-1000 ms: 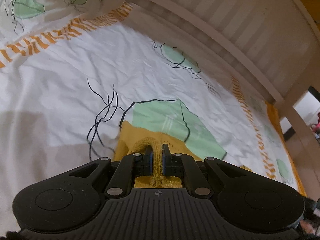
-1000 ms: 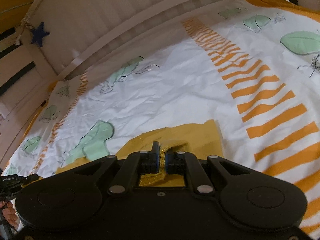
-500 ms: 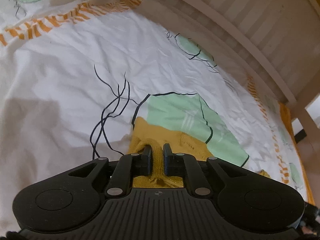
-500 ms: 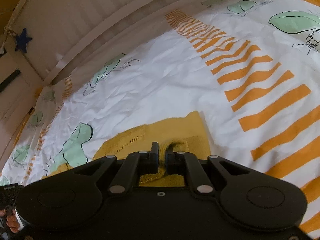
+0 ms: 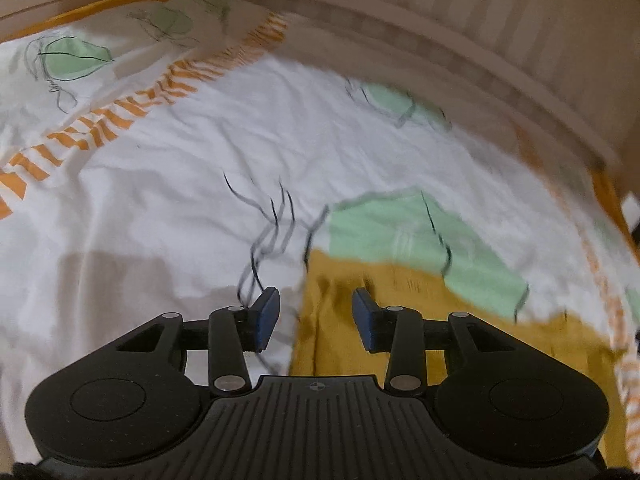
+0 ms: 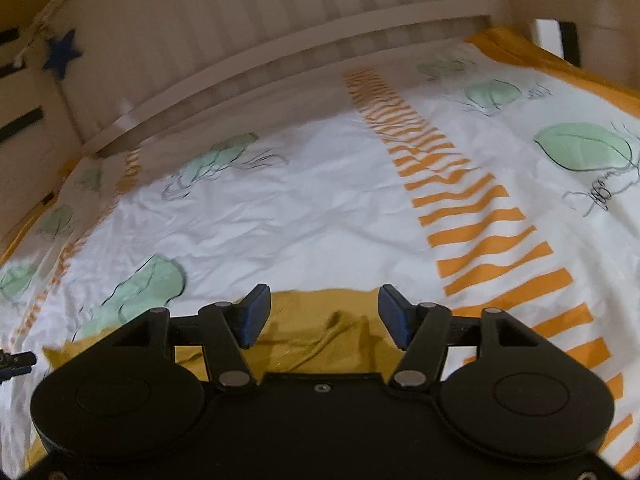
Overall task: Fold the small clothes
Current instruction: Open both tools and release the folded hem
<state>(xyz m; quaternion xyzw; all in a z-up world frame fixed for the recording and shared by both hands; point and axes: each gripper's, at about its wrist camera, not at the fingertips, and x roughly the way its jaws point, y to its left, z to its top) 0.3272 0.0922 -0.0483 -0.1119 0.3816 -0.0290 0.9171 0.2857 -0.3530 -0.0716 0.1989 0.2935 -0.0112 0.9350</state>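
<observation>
Cot bedding under both claws: a white sheet with orange stripes and green leaves, slatted rail behind. My left claw had just opened, pads apart, nothing between them; the garment, mustard knit, lay flat on the sheet below, its edge under the gap. My right claw had just opened too, the garment lying slack beneath. A second earlier both pinched a ridge of it. I judged one fold laid down and released. No containers seen.
</observation>
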